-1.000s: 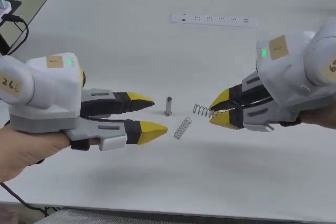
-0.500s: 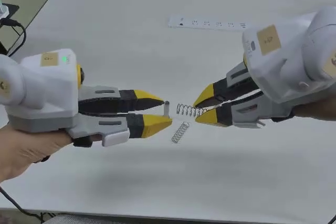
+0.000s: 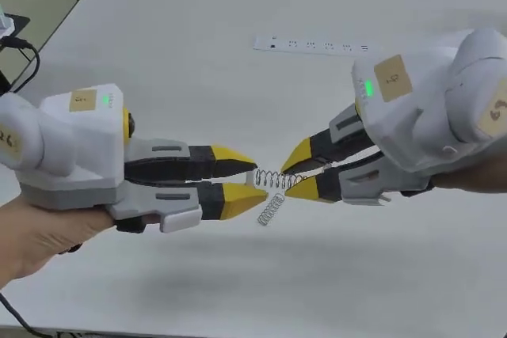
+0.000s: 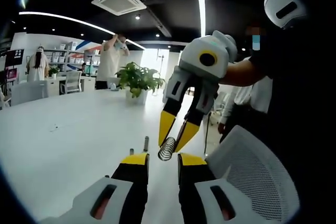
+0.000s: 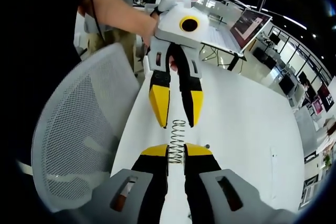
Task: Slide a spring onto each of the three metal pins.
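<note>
Your left gripper (image 3: 257, 180) and right gripper (image 3: 287, 182) were white with yellow tips; the spring (image 3: 276, 179) was silvery, the table (image 3: 198, 53) white.

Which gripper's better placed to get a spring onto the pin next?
Right gripper: shut on a spring, close to the pin. Left gripper is open, holding nothing.

Shiny metal spring (image 3: 272, 178), matt table (image 3: 198, 69)
</note>
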`<state>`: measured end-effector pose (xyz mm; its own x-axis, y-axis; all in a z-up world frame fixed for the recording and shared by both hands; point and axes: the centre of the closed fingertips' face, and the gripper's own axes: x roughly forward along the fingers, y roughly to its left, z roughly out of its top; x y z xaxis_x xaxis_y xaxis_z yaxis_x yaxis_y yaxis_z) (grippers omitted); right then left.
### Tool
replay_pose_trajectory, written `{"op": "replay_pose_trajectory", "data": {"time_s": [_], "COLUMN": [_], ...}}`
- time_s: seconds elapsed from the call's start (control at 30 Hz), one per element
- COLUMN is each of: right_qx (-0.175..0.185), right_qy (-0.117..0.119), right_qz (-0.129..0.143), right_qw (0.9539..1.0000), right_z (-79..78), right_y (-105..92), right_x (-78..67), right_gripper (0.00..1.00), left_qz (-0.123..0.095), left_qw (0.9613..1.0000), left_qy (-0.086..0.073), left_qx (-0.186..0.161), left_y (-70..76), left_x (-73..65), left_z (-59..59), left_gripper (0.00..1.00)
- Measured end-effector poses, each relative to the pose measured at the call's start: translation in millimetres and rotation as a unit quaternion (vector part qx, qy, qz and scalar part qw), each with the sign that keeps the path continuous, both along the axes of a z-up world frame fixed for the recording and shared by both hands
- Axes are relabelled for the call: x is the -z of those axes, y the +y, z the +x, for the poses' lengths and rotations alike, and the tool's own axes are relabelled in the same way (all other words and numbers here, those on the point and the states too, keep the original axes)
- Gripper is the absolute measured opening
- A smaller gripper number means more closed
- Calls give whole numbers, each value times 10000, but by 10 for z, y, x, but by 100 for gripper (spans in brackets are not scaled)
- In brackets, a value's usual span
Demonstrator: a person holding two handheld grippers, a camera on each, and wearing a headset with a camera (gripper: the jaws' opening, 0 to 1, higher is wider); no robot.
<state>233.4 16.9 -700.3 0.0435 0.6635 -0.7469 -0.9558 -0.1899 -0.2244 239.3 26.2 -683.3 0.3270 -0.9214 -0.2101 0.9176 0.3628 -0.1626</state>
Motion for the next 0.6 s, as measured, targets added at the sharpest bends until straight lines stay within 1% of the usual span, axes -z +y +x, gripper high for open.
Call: {"op": "replay_pose_trajectory", "data": {"time_s": [0.03,0.1,0.17,0.27,0.37,0.43,0.5,0.57,0.6], "right_qx": [-39,-64,-66,-94,-120,-134,-155,-166,-170], "right_qy": [-28,-40,-27,-7,15,52,37,85,68], "right_qz": [-21,-50,-35,-29,1,-27,-63,-44,-61], "right_qw": [10000,10000,10000,10000,9999,9999,9999,9998,9998], "right_z": [-10,-21,-26,-34,-39,-48,-54,-61,-57], "right_y": [-1,1,8,23,31,31,34,46,49], "right_x": [17,36,35,56,74,100,129,150,174], "right_gripper": [8,8,8,8,8,8,8,8,8], "left_qz": [22,47,50,-11,27,24,7,15,50], "left_qw": [10000,10000,10000,10000,10000,10000,10000,10000,10000], "left_qy": [-25,-12,-8,-3,-9,-7,4,-8,-19], "left_qx": [16,44,49,42,40,47,37,30,57], "left_y": [-7,-17,-27,-48,-64,-71,-79,-94,-108], "left_x": [11,43,60,84,135,152,162,191,209], "left_z": [-5,-9,-11,-19,-30,-38,-36,-22,-30], "left_gripper": [14,14,14,14,13,13,12,12,11]}}
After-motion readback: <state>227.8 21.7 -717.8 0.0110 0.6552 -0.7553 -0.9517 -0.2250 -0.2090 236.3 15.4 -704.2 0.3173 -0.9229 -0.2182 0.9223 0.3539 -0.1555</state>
